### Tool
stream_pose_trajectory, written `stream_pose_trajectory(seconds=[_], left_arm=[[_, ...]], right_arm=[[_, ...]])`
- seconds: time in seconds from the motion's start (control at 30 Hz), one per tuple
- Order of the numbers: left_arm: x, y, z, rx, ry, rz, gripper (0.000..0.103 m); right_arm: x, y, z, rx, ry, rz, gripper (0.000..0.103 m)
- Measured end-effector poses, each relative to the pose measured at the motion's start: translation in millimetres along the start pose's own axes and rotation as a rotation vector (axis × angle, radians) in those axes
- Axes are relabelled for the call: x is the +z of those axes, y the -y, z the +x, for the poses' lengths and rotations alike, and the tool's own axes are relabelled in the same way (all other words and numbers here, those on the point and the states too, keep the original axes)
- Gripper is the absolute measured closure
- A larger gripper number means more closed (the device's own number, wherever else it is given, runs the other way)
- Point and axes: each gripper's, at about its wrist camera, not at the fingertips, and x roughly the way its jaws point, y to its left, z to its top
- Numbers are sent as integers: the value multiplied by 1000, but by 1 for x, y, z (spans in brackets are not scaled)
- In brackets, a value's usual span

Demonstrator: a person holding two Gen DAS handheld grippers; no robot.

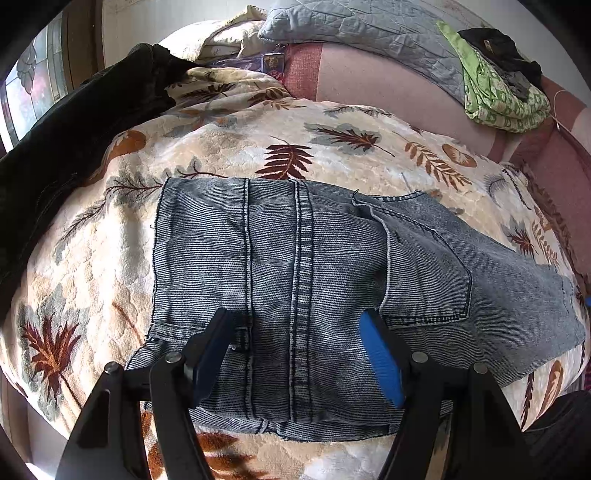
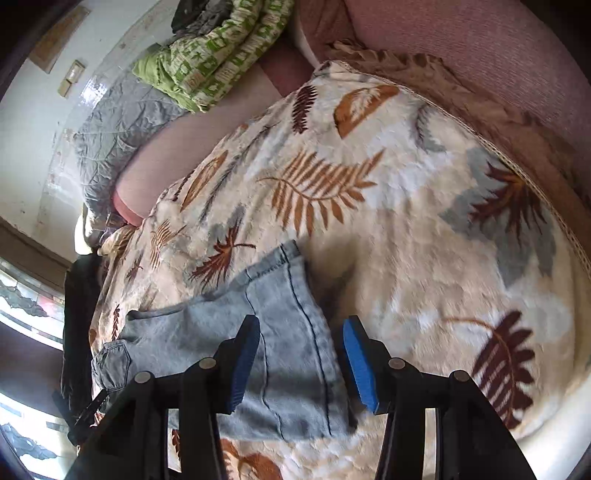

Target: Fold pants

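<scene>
Grey-blue denim pants point(image 1: 303, 280) lie folded into a short stack on a leaf-print blanket point(image 1: 332, 147). A back pocket shows on the right part. My left gripper point(image 1: 295, 354) is open and hovers just above the near edge of the stack, its fingers either side of the centre seam. In the right wrist view the pants' end point(image 2: 280, 350) with a dark side seam lies on the blanket point(image 2: 406, 229). My right gripper point(image 2: 299, 358) is open above that end, holding nothing.
A dark garment point(image 1: 74, 140) lies at the blanket's left edge. A grey quilted pillow point(image 1: 369, 33) and a green patterned bundle point(image 1: 498, 92) rest on the pink sofa back point(image 1: 388, 88). A window is at the far left.
</scene>
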Motion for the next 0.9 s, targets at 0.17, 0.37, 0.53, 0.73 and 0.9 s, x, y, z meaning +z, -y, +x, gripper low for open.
stream_pose_trajectory(seconds=[0.17,0.37,0.53,0.73,0.9], left_arm=[[0,-9,2,-24,1,-38,30],[-1,-14,3,-43,3,-68,29],[-1,-10,4,-31,3,-47,26],[-1,-8,5,-16,5,-44,24],[-1,-9,5,-18,4,-44,24]], right_arm=[[27,-19,53,-67,-124,-97,53],[29,-39,68,-117,-133,-224,100],[41,-66,36,-141,62,-314,100],[27,-42,99,-266,-92,-303,93],[37,-33,69,-123,-20,-183,37]])
